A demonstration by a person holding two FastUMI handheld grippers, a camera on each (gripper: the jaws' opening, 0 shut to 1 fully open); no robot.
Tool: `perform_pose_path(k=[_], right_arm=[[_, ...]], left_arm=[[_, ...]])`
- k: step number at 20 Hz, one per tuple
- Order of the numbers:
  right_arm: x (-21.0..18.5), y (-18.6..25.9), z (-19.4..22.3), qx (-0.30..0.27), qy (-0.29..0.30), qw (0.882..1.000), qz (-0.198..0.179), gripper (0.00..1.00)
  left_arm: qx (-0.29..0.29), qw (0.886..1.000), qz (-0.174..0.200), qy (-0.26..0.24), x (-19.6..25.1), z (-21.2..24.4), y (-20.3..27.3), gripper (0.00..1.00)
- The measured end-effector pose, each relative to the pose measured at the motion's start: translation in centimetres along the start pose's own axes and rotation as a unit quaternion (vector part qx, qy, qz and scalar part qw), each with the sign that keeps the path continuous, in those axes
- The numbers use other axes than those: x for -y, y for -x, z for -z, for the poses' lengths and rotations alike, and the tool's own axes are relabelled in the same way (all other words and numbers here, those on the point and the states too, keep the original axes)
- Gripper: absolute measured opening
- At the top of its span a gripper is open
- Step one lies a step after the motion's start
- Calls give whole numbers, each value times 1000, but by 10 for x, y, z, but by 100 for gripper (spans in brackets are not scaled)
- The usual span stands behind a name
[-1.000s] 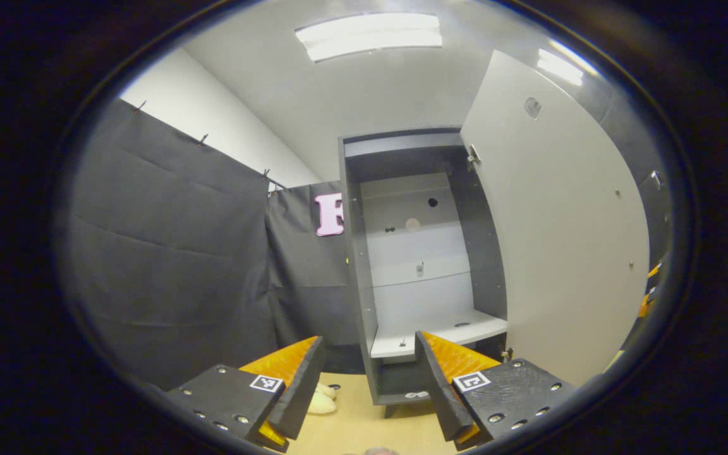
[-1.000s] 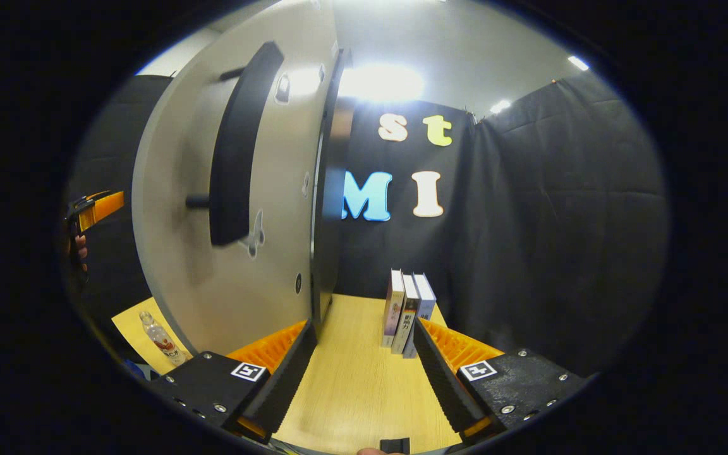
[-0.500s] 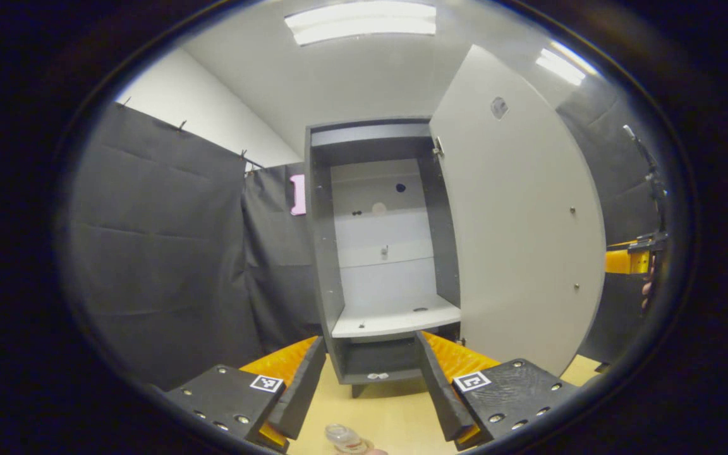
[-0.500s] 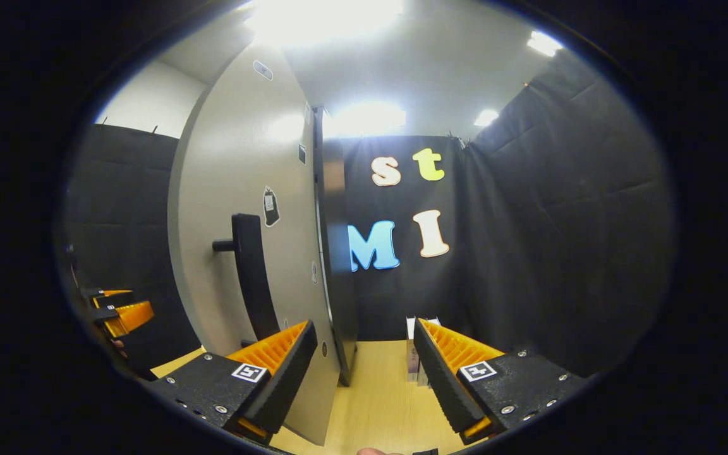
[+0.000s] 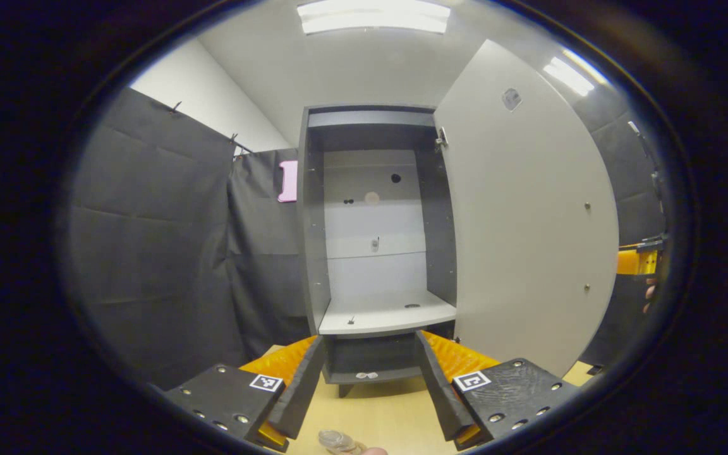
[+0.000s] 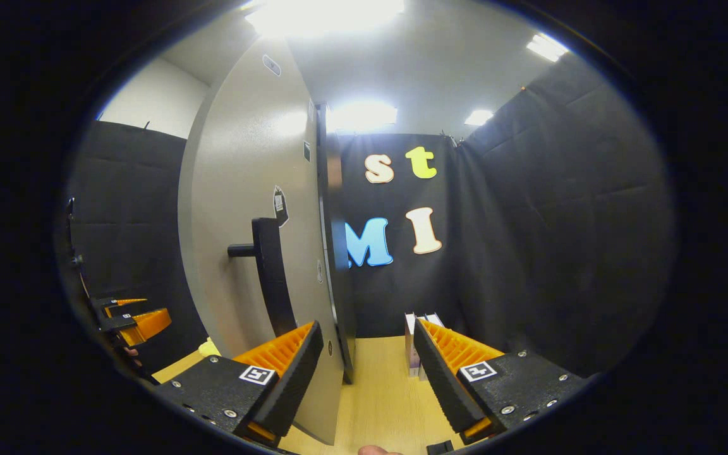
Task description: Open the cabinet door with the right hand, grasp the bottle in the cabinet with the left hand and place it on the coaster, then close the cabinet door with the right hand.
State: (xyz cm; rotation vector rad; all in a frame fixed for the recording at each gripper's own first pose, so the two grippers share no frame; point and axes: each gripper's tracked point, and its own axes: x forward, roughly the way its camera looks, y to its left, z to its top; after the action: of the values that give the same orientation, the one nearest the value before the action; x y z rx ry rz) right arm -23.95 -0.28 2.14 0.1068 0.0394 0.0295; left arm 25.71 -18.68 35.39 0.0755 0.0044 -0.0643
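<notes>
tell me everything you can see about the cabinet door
The cabinet door is a tall, flat, pale grey panel, like painted board, swung wide open on hinges at the cabinet's right side. Its inner face is plain, with a few small fittings and a round sticker near the top. In the right gripper view its outer face carries a long dark bar handle on standoffs and small stickers. Nothing grips it; the right gripper is open beside its edge.

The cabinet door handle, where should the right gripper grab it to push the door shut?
Grip the handle mid-bar, between its standoffs. It stands upright on the open door, just left of the right gripper, so come at it head-on, probably with jaws spanning the bar's width.
</notes>
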Motion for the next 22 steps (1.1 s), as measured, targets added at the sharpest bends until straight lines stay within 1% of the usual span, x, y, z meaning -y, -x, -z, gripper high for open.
perform_pose_path(k=[2,3,5,6,7,8,10,11,12,14,17,20,22], right_arm=[[-15,2,1,2,3,1000,2,90],[-26,2,1,2,1,1000,1,90],[-44,2,5,0,-5,1000,1,90],[-54,2,5,0,-7,1000,3,90],[-64,1,6,2,-9,1000,3,90],[-76,0,6,3,-10,1000,0,90],[-100,-3,8,2,-14,1000,-9,90],[-111,-9,10,-4,-19,1000,-15,90],[-123,-14,12,-9,-24,999,-20,90],[-150,-17,9,-9,-24,999,-29,90],[-190,-32,9,0,-9,999,-37,90],[-215,-43,5,7,-4,999,-42,92],[-221,-48,2,9,2,999,-47,93]], left_arm=[[12,999,27,24,-2,0,-10,82],[15,999,32,30,-7,-1,-16,82],[16,999,38,26,-22,1,-26,82],[16,999,42,20,-29,1,-30,87],[15,999,47,15,-34,2,-35,82],[14,999,49,12,-42,4,-39,87],[17,998,55,11,-58,6,-45,87],[18,998,55,11,-66,7,-47,87],[17,998,56,9,-76,12,-50,82],[8,998,57,6,-95,25,-54,82],[-7,998,55,15,-118,42,-57,82],[-14,998,54,16,-132,45,-58,82],[-11,999,44,14,-139,41,-59,82]])
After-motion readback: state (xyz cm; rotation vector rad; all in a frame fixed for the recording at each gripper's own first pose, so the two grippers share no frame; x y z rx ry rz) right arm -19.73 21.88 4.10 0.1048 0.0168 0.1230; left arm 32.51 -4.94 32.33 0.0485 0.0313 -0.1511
